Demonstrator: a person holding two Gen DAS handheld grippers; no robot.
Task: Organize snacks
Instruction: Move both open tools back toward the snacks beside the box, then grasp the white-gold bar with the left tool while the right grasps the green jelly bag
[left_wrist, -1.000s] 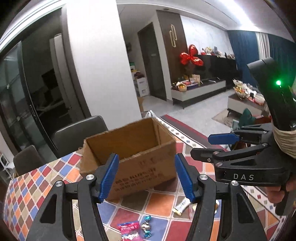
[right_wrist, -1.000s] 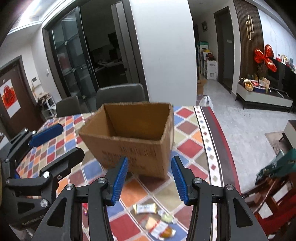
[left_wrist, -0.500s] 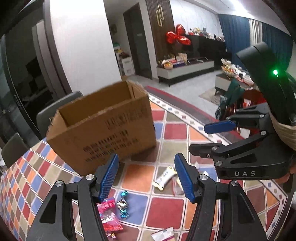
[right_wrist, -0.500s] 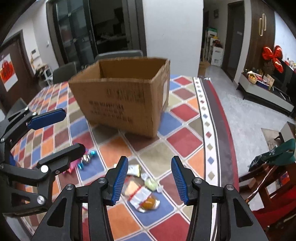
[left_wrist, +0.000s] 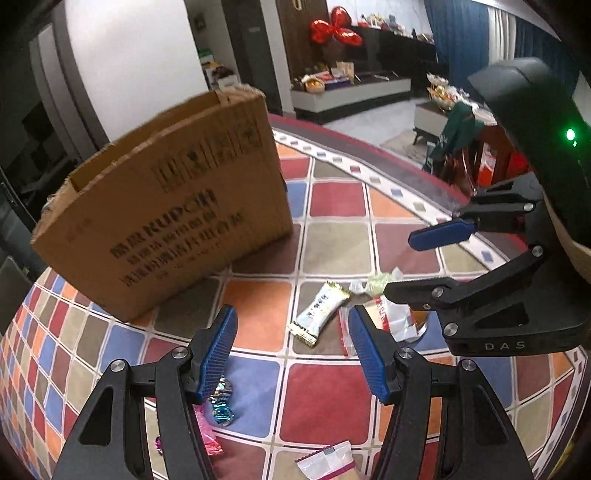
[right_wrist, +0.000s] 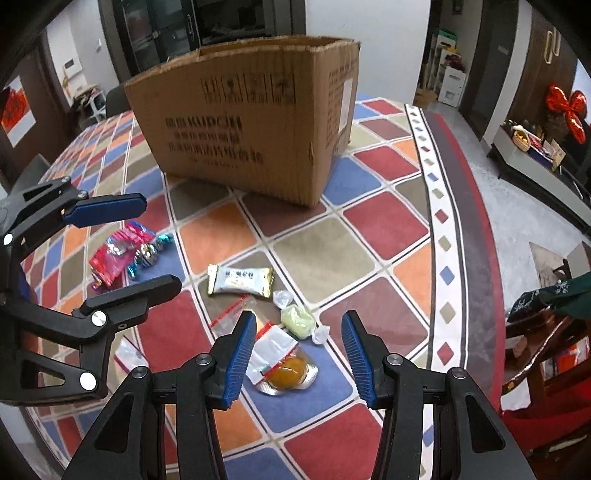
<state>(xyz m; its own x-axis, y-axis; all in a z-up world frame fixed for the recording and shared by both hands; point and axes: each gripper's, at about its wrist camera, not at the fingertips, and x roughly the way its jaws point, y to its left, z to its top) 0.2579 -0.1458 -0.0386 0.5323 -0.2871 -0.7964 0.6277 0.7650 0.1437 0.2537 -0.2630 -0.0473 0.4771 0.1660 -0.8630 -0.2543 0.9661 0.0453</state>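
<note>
An open cardboard box (left_wrist: 162, 218) (right_wrist: 255, 125) stands on the checkered tablecloth. Loose snacks lie in front of it: a white bar with gold ends (right_wrist: 240, 280) (left_wrist: 319, 312), a pale green candy (right_wrist: 297, 321), a clear pack with an orange piece (right_wrist: 282, 363), a pink packet (right_wrist: 118, 253) (left_wrist: 207, 435) and foil candies (right_wrist: 149, 251) (left_wrist: 221, 402). My left gripper (left_wrist: 291, 354) is open and empty above the table, also showing in the right wrist view (right_wrist: 140, 247). My right gripper (right_wrist: 299, 358) is open and empty just above the orange pack, also showing in the left wrist view (left_wrist: 424, 266).
The table's right edge with a red border (right_wrist: 476, 258) drops to the floor. A wooden chair with a green cloth (right_wrist: 546, 325) stands beside it. Dark chairs (right_wrist: 114, 98) stand behind the table. Another white packet (left_wrist: 328, 461) lies near the front.
Both grippers have moved forward and tilted down toward the table. The box now looms larger and the snacks lie between and under the fingers. Both stay open.
</note>
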